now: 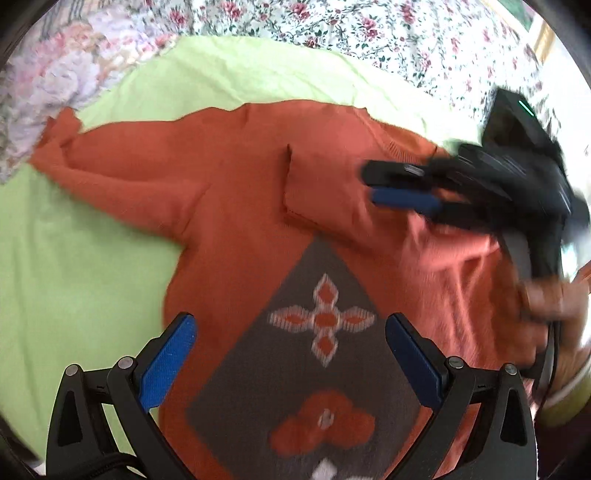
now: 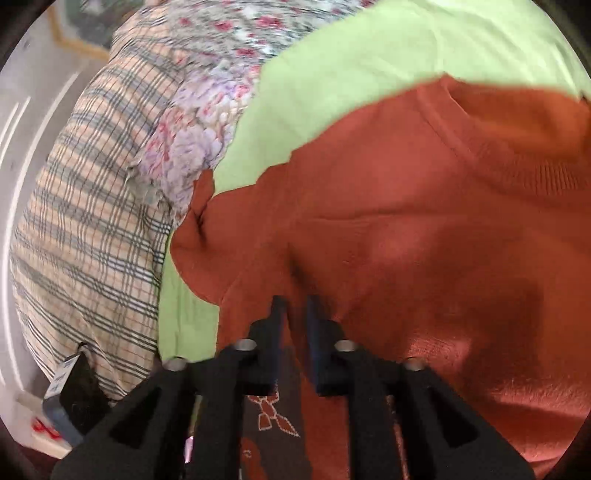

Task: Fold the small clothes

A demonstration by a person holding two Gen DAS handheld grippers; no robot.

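Observation:
An orange knit sweater (image 1: 240, 177) with a grey patterned diamond panel (image 1: 295, 354) lies flat on a light green sheet (image 1: 74, 266). Its left sleeve (image 1: 110, 166) stretches out to the left. The other sleeve (image 1: 332, 192) is folded across the chest, its cuff edge near the middle. My left gripper (image 1: 293, 343) hovers open over the grey panel, holding nothing. My right gripper (image 1: 373, 184) comes in from the right over the folded sleeve, blurred. In the right wrist view this right gripper (image 2: 295, 310) has its fingers a narrow gap apart just above the sweater (image 2: 406, 221), with orange knit showing in the gap.
Floral bedding (image 1: 332, 29) lies beyond the green sheet, and a pale flowered cover (image 1: 55, 74) lies at the far left. A plaid pillow (image 2: 85, 221) sits at the bed's edge. A person's hand (image 1: 546, 295) holds the right gripper's handle.

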